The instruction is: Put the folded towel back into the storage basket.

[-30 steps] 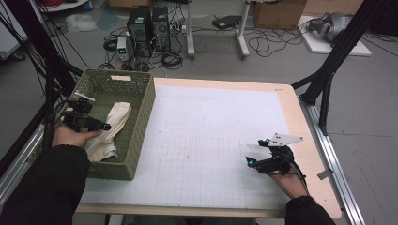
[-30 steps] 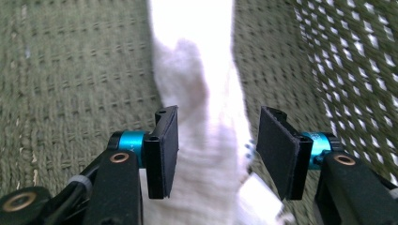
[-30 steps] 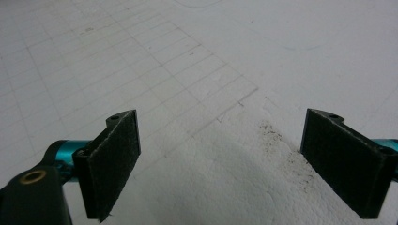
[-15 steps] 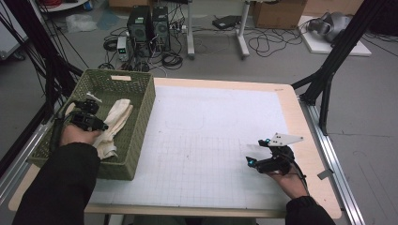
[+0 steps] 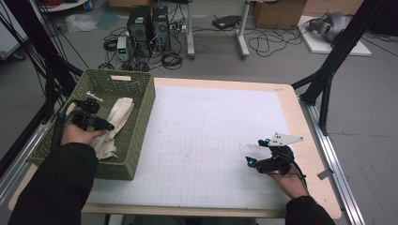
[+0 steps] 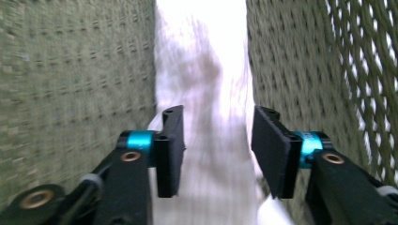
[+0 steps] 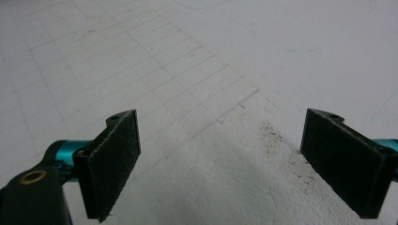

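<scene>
Cream cloth [image 5: 115, 123] lies lengthwise in the green basket [image 5: 141, 108], between the left tool's [image 6: 217, 145] just-parted jaws, ungripped.

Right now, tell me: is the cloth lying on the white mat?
No, the cloth lies inside the green basket at the table's left, beside the left gripper.

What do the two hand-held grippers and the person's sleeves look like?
Both are black. The left hand-held gripper has flat, rectangular black pads on turquoise collars, with brass-coloured pivot pins. The right hand-held gripper carries a grey three-cornered plate and turquoise spots, and a black cable runs back over the hand. The sleeves are dark.
</scene>
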